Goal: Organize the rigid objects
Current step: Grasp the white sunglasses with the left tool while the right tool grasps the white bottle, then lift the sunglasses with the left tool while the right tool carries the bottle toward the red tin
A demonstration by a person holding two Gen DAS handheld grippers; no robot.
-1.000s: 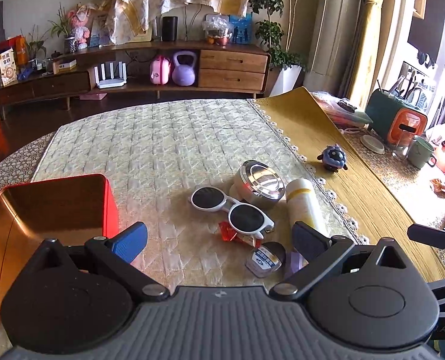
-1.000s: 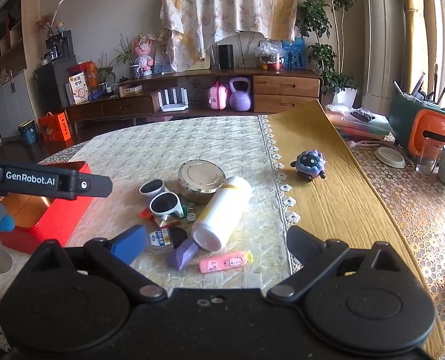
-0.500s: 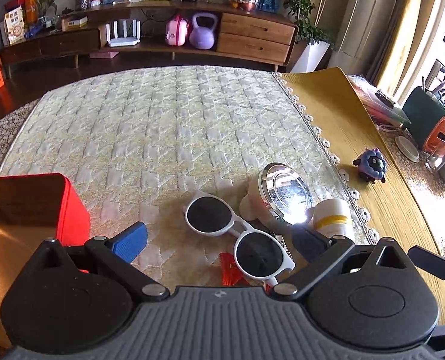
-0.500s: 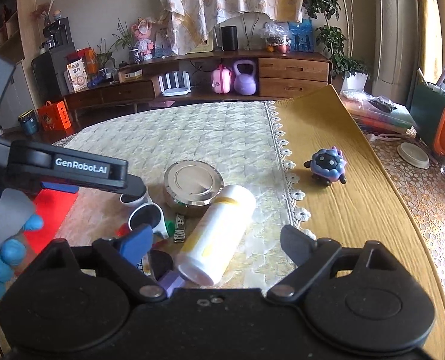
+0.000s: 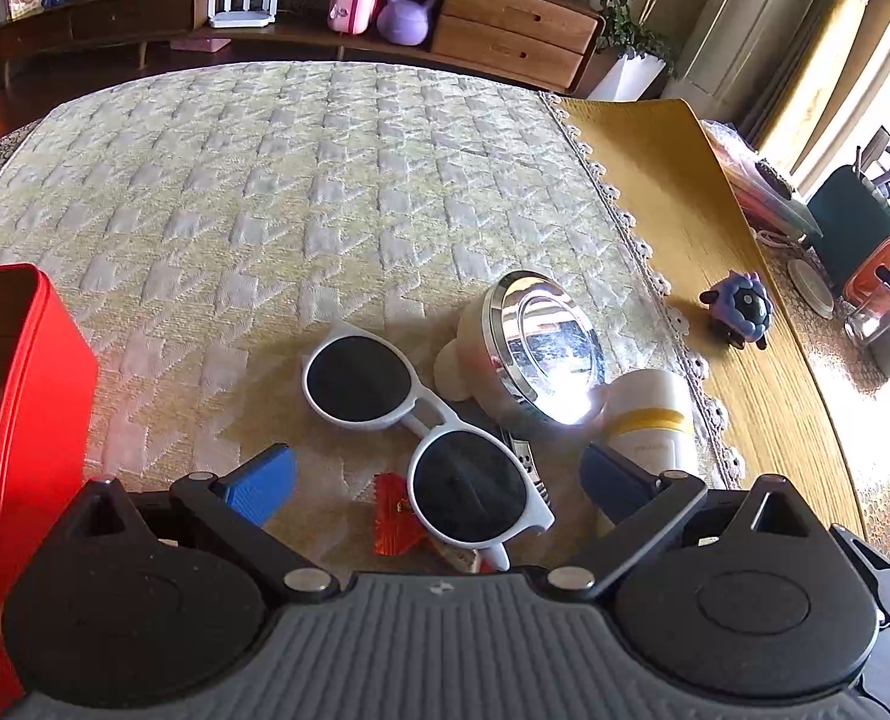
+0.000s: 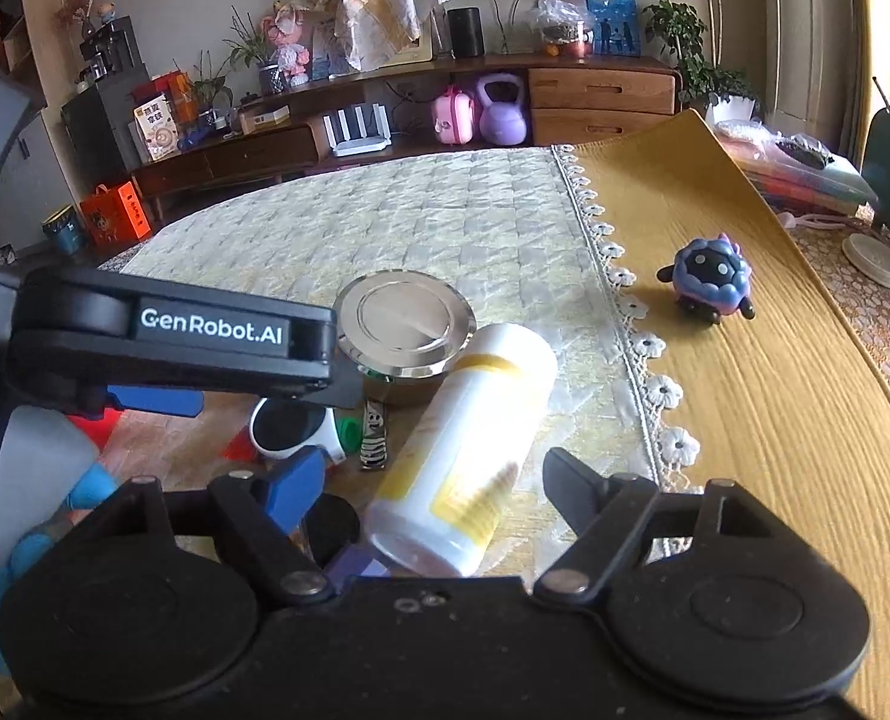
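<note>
- The left gripper (image 5: pixel 435 480) has moved lower and closer to the cluster of objects than a second ago; its blue-padded fingers stand wide apart, holding nothing.
- White sunglasses (image 5: pixel 420 429) with dark lenses lie on the quilted cloth (image 5: pixel 324 180), the nearer lens now between the left fingers, where before they lay well ahead.
- A round silver tin (image 5: pixel 541 348) sits just behind the sunglasses, beside a white bottle (image 5: pixel 649 414) with a yellow band, lying on its side.
- A red box (image 5: pixel 30 396) stands open at the left edge, and now fills less of the left wrist view than earlier.
- The right gripper (image 6: pixel 435 489) has also come nearer; its fingers are spread, straddling the bottle's near end without visibly touching it.
- A small purple-blue toy (image 6: pixel 709 282) stands apart on the yellow mat (image 6: pixel 775 420), unmoved.
- The left gripper's black arm, seen from the right wrist, now crosses in front of the tin.
</note>
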